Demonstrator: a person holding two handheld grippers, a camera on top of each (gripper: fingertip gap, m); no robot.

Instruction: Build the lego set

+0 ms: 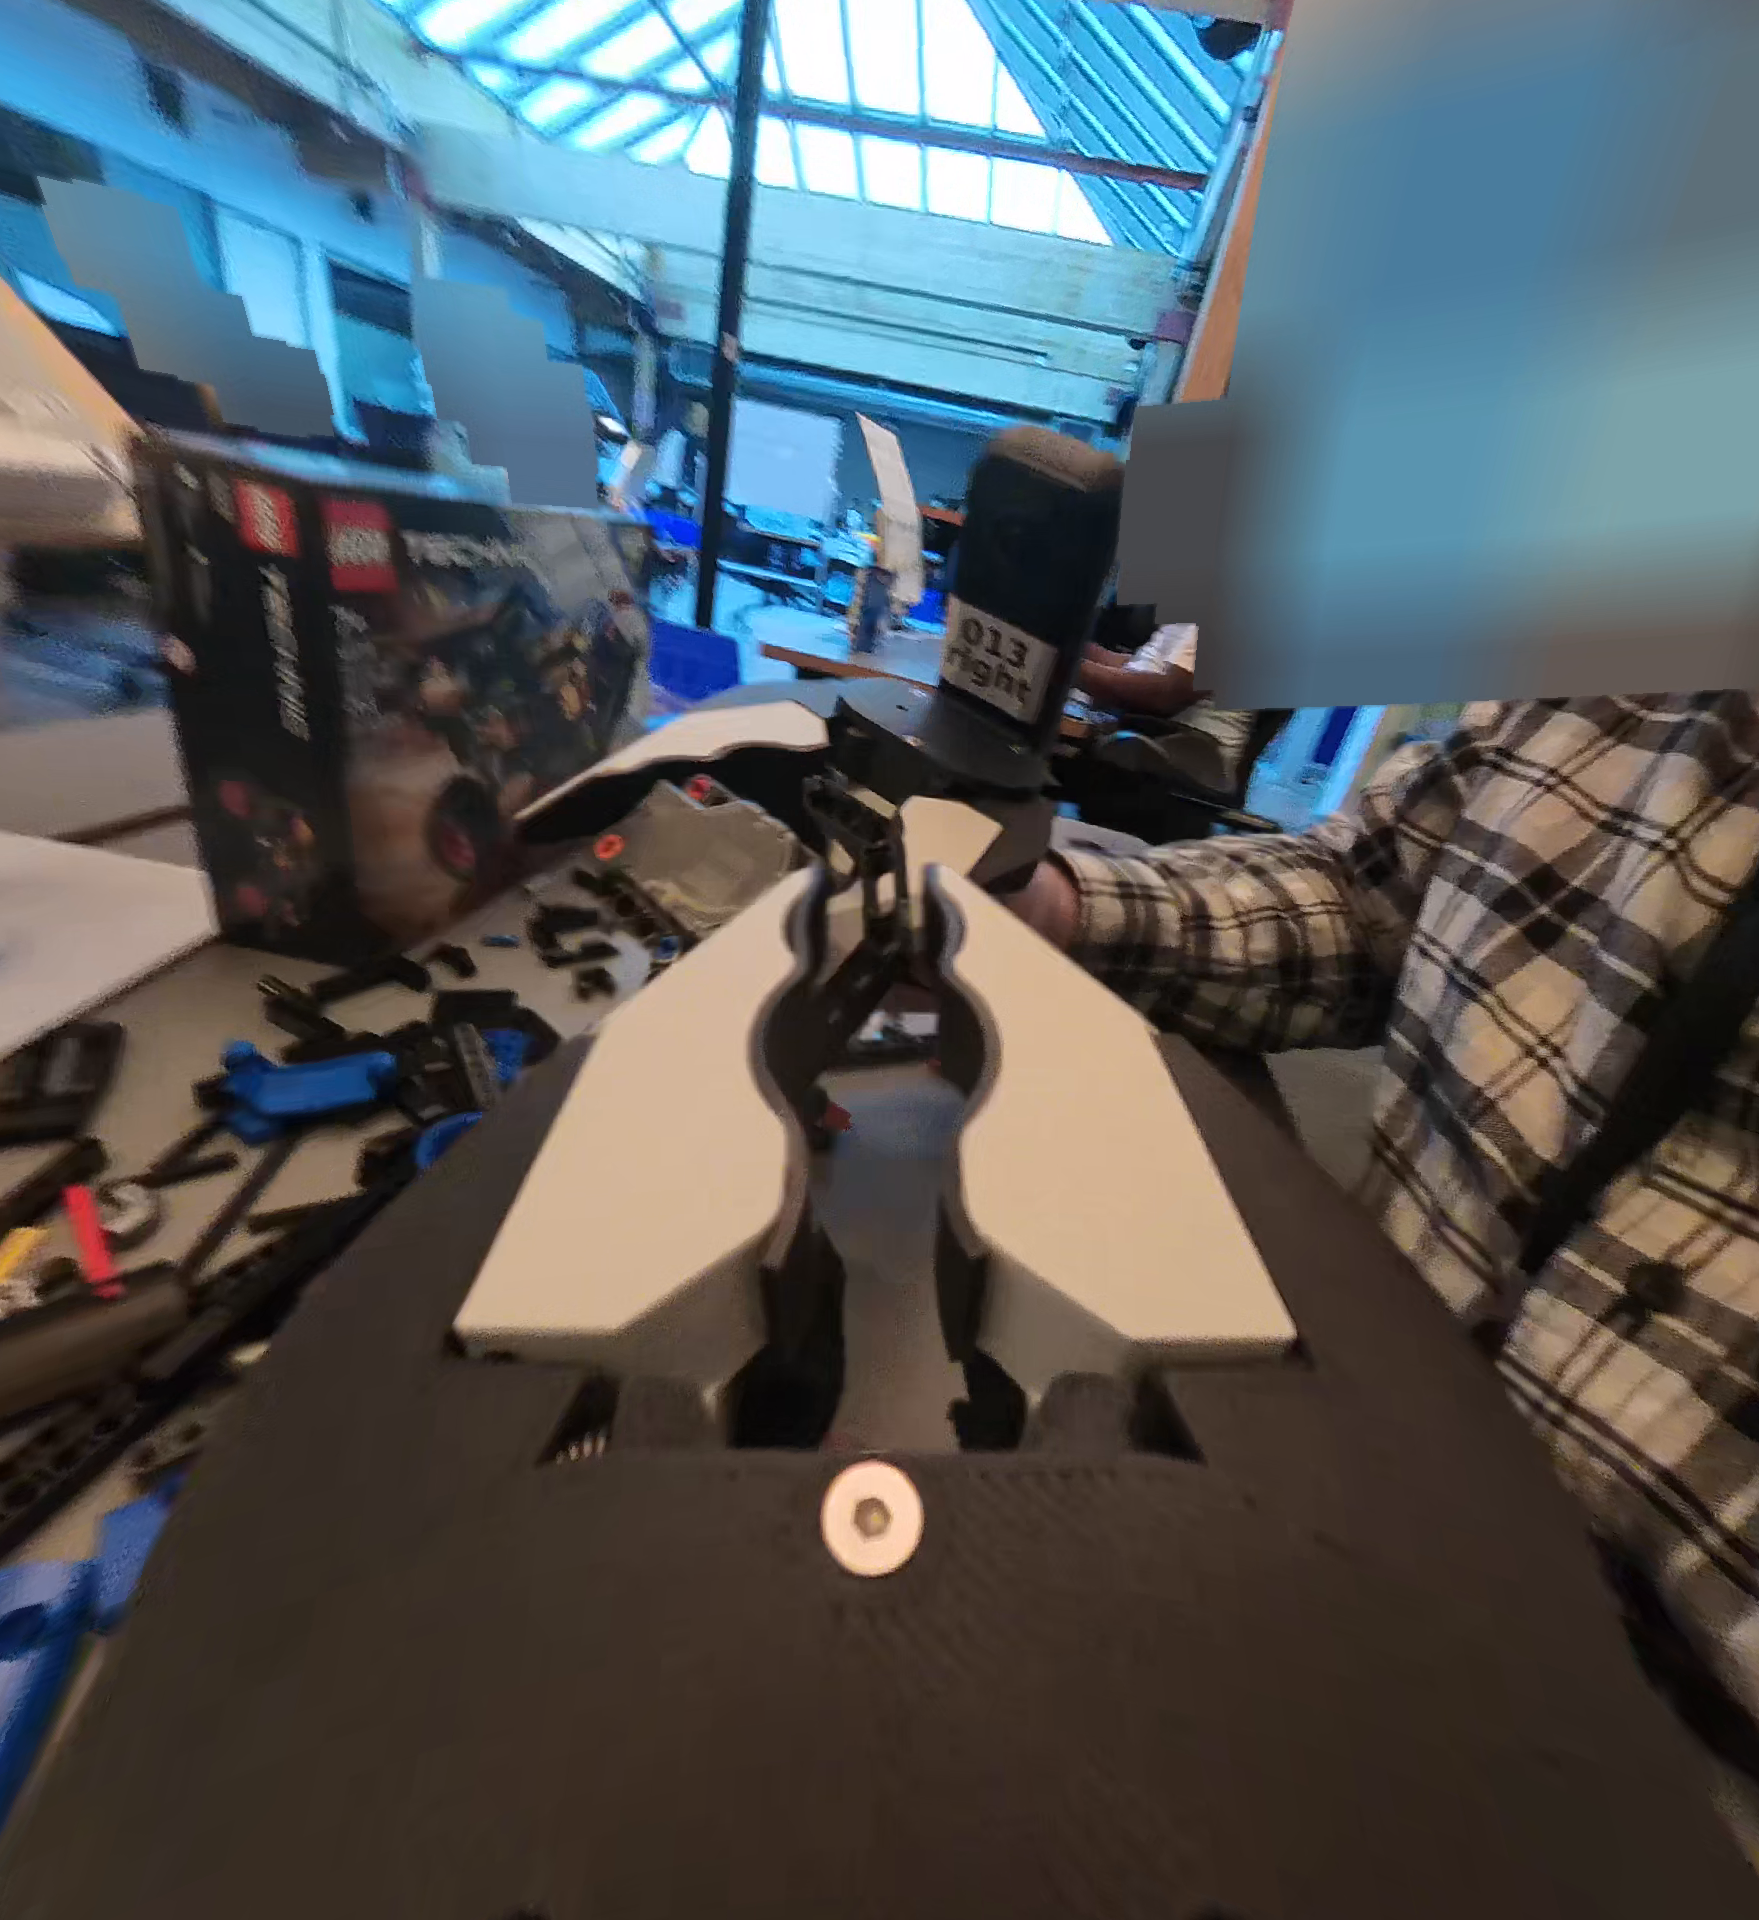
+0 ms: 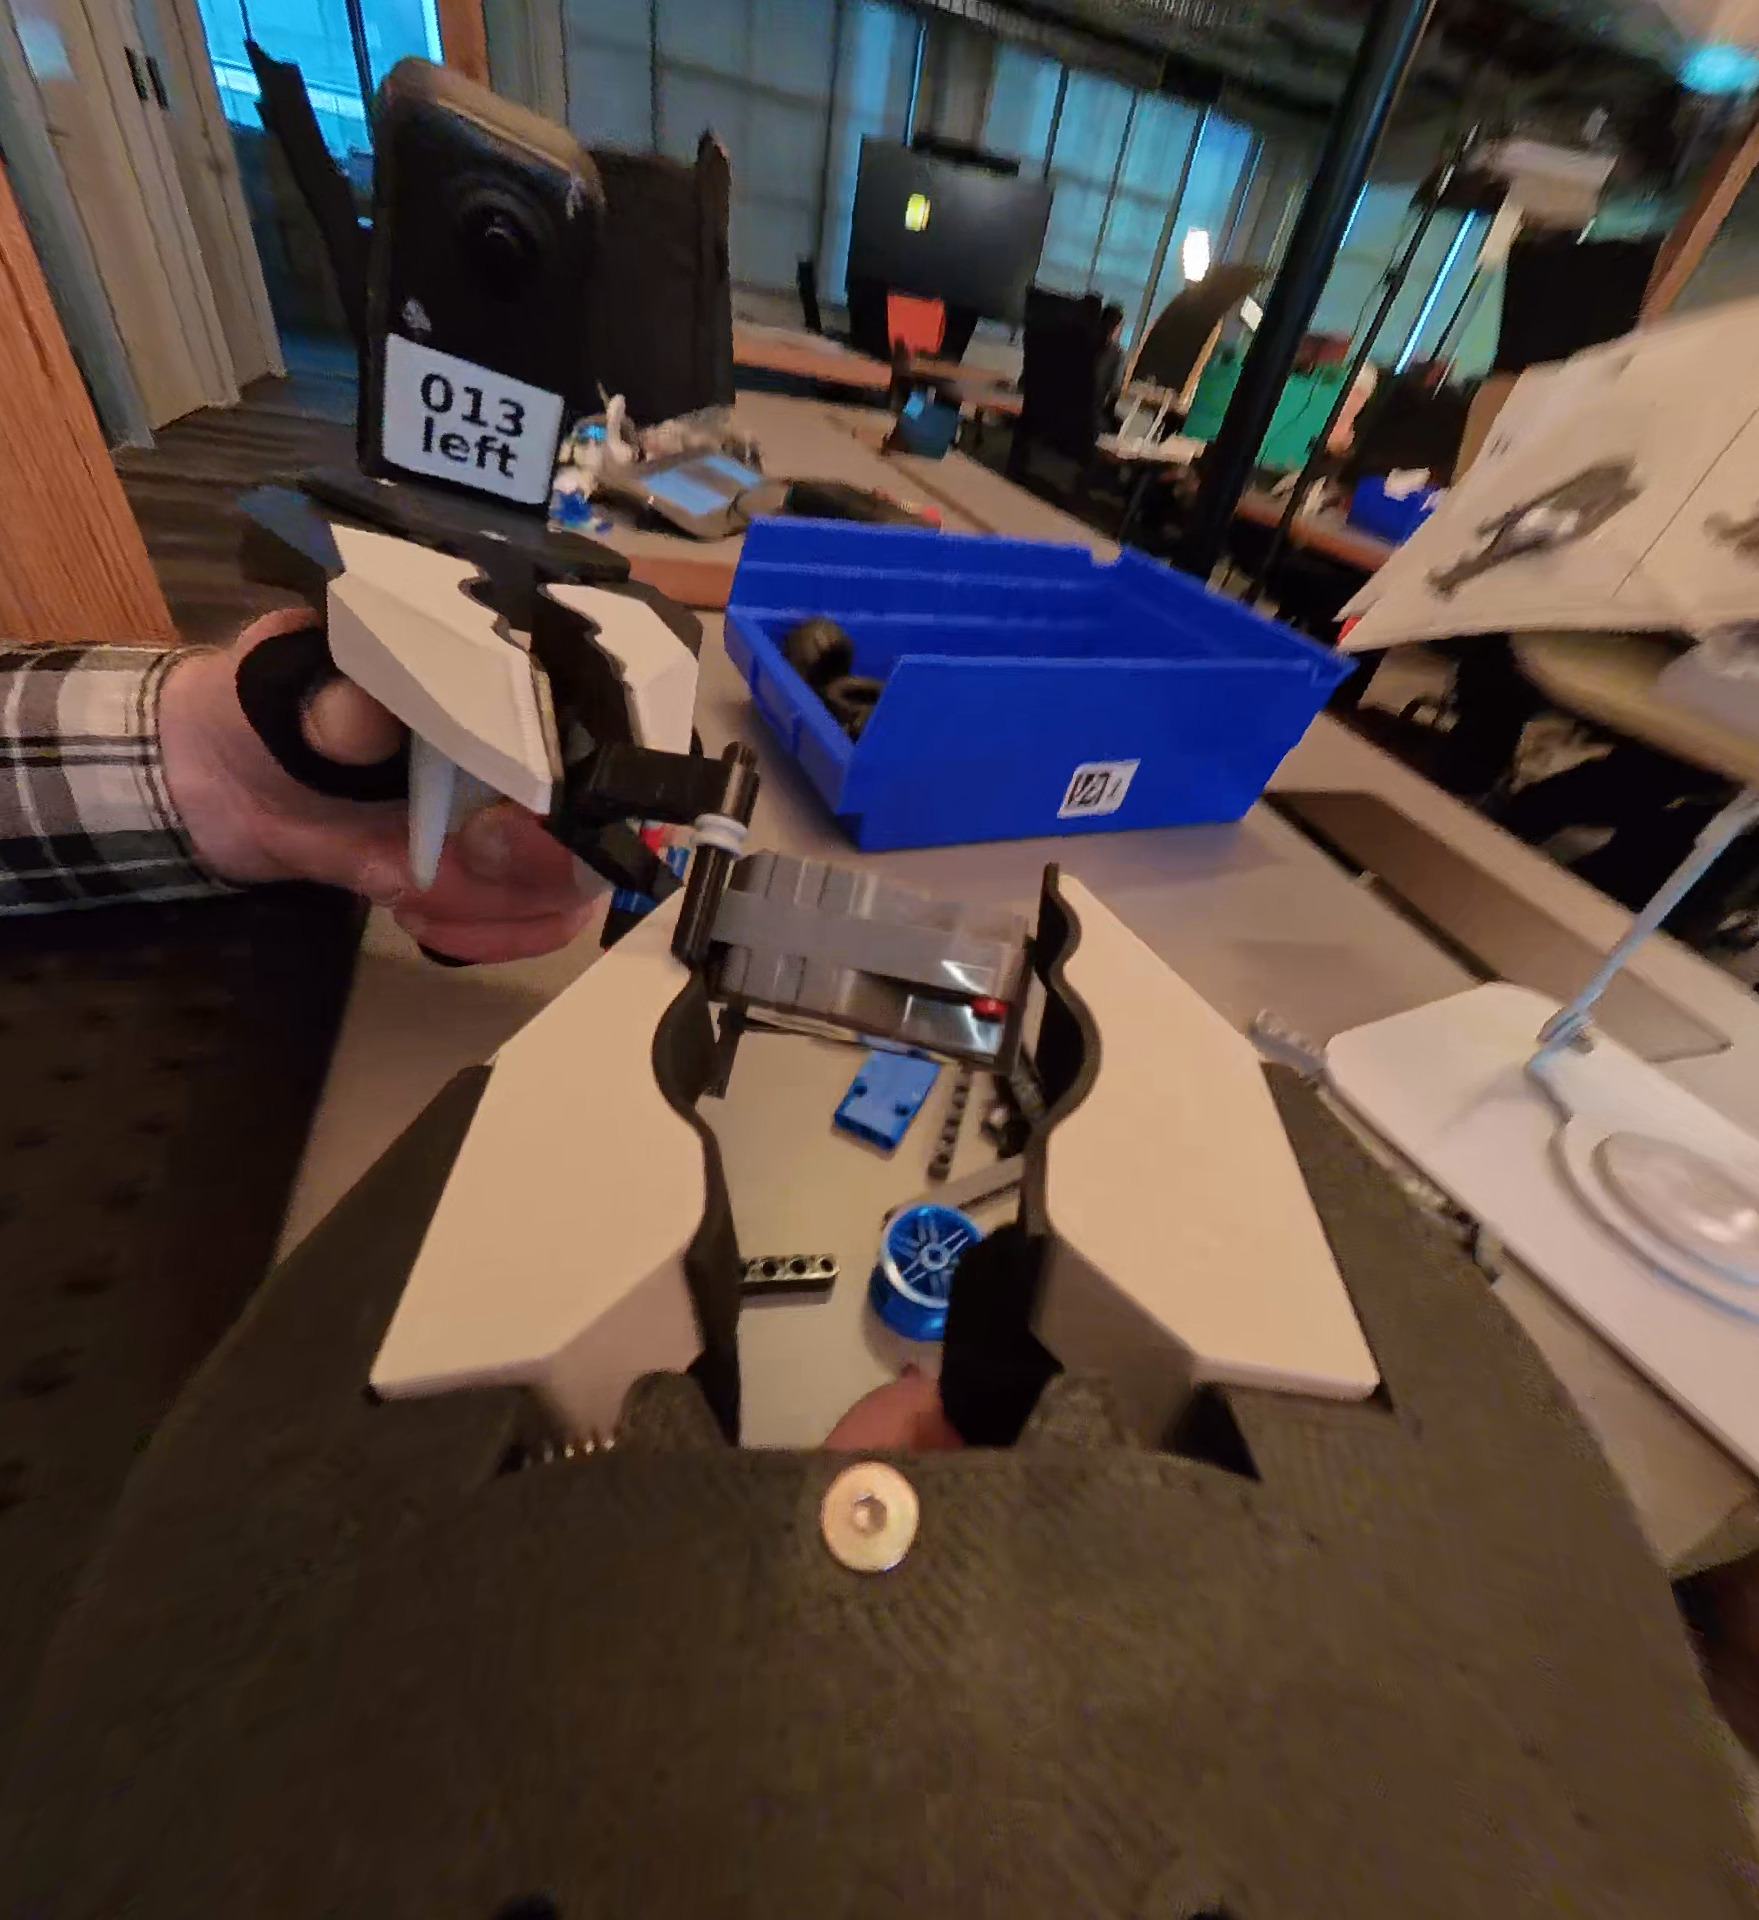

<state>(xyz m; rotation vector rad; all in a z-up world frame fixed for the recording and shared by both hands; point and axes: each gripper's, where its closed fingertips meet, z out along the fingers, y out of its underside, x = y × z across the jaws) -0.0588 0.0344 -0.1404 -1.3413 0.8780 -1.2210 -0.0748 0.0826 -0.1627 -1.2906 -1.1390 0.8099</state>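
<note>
We see the left gripper (image 1: 870, 904) with its tips clamped on a black beam piece (image 1: 859, 914), held up above the table (image 2: 1218, 935). From the right wrist view, that same left gripper (image 2: 610, 779) sits to the left, in a hand (image 2: 272, 769) with a plaid sleeve (image 2: 33, 769). The right gripper (image 2: 864, 935) is closed on a grey and black lego assembly (image 2: 854, 956), which spans the gap between its fingers; the black beam piece (image 2: 662, 784) meets the assembly's left end. Below on the table lie a blue wheel rim (image 2: 922, 1262), a blue panel (image 2: 885, 1096) and a short black beam (image 2: 790, 1270). A blue bin (image 2: 1010, 717) stands beyond. The set's box (image 1: 387, 717) stands upright left, with loose parts (image 1: 335, 1070) scattered before it.
</note>
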